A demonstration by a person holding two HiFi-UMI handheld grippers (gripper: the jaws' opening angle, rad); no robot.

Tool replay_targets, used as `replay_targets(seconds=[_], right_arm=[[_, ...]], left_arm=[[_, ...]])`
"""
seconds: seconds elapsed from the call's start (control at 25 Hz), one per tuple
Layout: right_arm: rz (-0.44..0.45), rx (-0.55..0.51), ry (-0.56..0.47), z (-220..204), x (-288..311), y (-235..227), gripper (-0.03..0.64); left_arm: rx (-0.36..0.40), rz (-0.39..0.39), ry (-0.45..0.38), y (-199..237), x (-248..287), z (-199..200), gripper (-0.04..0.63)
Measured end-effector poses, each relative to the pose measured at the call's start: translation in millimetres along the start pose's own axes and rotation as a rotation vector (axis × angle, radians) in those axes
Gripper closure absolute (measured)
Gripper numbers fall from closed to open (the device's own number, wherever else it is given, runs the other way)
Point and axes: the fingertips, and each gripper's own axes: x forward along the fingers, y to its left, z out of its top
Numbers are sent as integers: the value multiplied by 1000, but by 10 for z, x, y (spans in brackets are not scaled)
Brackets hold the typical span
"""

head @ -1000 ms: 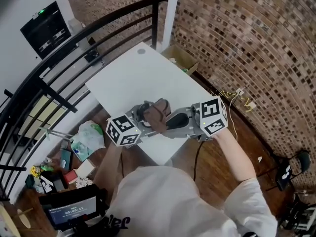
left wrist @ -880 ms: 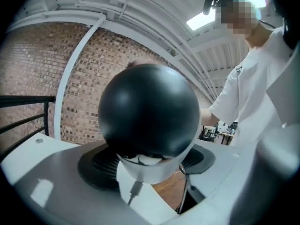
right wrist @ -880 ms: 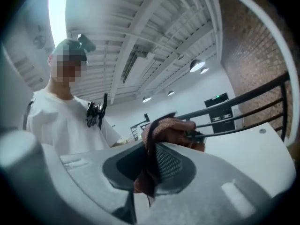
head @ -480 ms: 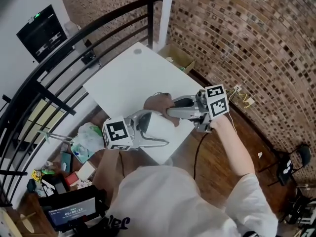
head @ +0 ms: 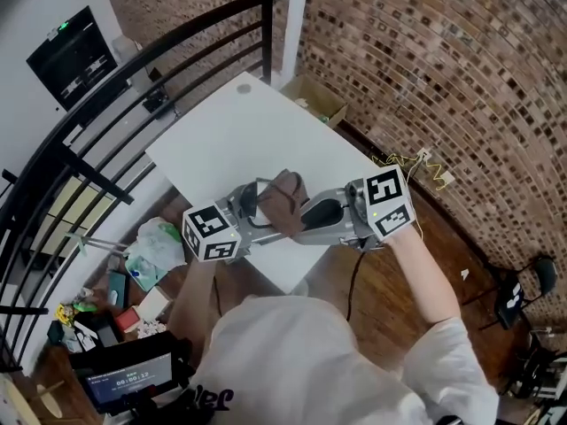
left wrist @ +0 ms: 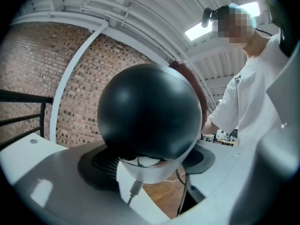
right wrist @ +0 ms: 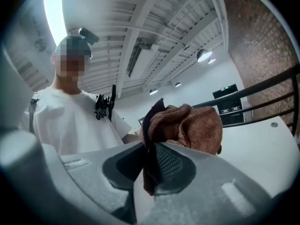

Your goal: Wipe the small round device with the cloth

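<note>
Left gripper: jaws spread wide and clamped on the small round device, a black ball on a white base. In the left gripper view the device sat squarely between the two pads of the left gripper, with a white cable plugged in underneath.

Right gripper: jaws pinched together on the cloth, brown-red and bunched. In the right gripper view the cloth stood up out of the closed pads of the right gripper.

Position: the two grippers met nose to nose over the 6 o'clock corner of the white table. The cloth lay against the device at its 3 o'clock side and hid much of it from the head view. A brown edge of the cloth showed behind the ball at 2 o'clock.

Surroundings, clock taken from the device in the head view:
- Cardboard box at 1 o'clock, off the table's far edge.
- White post at 12.
- Black railing from 9 to 11.
- Dark screen at 10, behind the railing.
- Brick wall from 1 to 3.
- Yellow cable on the floor at 3.
- Green-and-white bag at 8, amid floor clutter.
</note>
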Motion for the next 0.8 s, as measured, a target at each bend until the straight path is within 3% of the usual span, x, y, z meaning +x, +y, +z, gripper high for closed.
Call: replay_targets(seconds=[0.12,0.2,0.4,0.48,0.6,0.8], right_arm=[[-11,-17,37,-77,49,12,577],[-42,-5,-33,13,-110,-66,577],[-250,80,-218,202,-783,-551,577],[-229,125,-232,129,-769,-598,577],[-123,178,-241,12,-533,-524,577],[-82,232,-275,-30,-441,-488,577]], left_arm=[[5,-8,30,-21,-3,-73,193],[0,-47,9,-92,-22,-76,193],[55,-222,-58,-463,-69,132,193],[70,-276,-73,-602,-75,214,193],[90,-321,-77,-704,-69,239,193],[68,-267,-70,-590,-63,204,193]])
